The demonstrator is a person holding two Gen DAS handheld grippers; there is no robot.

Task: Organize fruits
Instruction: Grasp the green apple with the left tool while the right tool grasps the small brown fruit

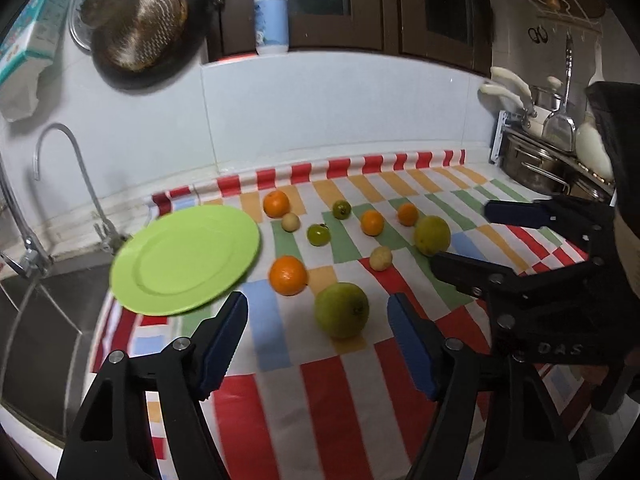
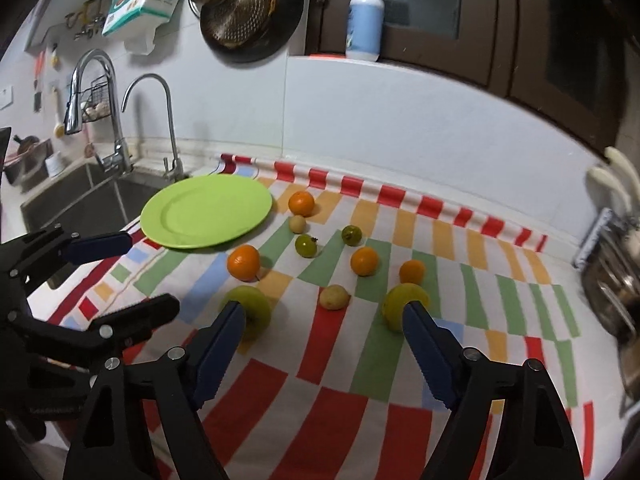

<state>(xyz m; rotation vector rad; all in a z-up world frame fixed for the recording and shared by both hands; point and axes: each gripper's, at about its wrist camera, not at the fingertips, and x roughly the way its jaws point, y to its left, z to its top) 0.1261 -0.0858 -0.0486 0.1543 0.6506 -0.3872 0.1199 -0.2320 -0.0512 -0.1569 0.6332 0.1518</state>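
A lime-green plate (image 1: 184, 258) (image 2: 206, 210) lies empty at the cloth's left end beside the sink. Several fruits lie loose on the checked cloth: oranges (image 1: 287, 275) (image 2: 243, 262), two big green fruits (image 1: 341, 310) (image 2: 400, 306), two small dark green ones (image 1: 318, 234) (image 2: 306, 245) and small pale ones (image 1: 380, 258) (image 2: 334, 297). My left gripper (image 1: 316, 312) is open and empty, just before the near big green fruit. My right gripper (image 2: 324, 316) is open and empty above the cloth; it also shows in the left wrist view (image 1: 460, 236).
A steel sink (image 2: 80, 200) with two taps (image 2: 160, 120) lies left of the plate. A dish rack with pots (image 1: 540, 160) stands at the right. A soap bottle (image 1: 272, 12) stands on the ledge behind. Pans (image 1: 136, 24) hang on the wall.
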